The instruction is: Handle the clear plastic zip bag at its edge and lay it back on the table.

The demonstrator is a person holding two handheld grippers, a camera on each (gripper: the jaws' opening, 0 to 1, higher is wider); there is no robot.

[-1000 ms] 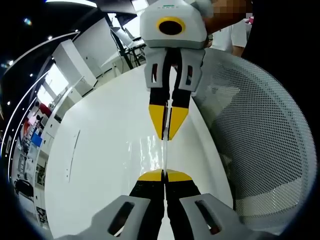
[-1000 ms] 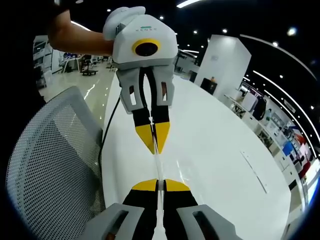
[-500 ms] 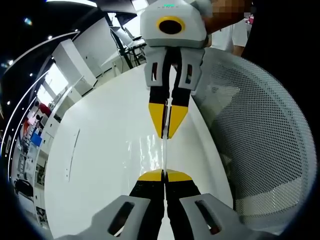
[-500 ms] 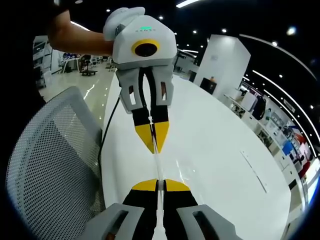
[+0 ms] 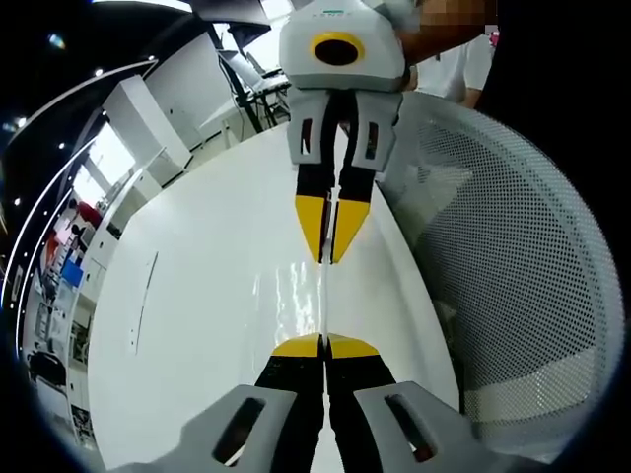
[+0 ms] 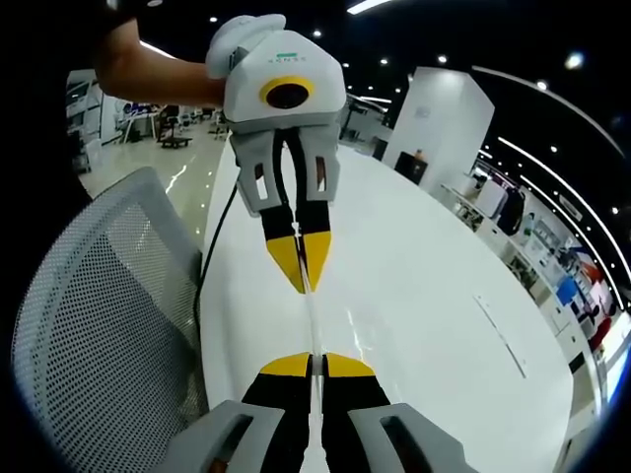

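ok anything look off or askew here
Nothing stands out. The bag is stretched edge-on between the left gripper and right gripper, both shut on it, above the white table. No tear or spill shows. A mesh chair sits beside the table.

zip bag (image 5: 322,296): we see thin, clear, glossy plastic film, edge-on.
table (image 5: 197,296): smooth, glossy white top; it mirrors the lights for us.
chair (image 5: 513,276): we read matt grey perforated mesh.
right gripper (image 5: 330,258): smooth white plastic shell, yellow matt tips.
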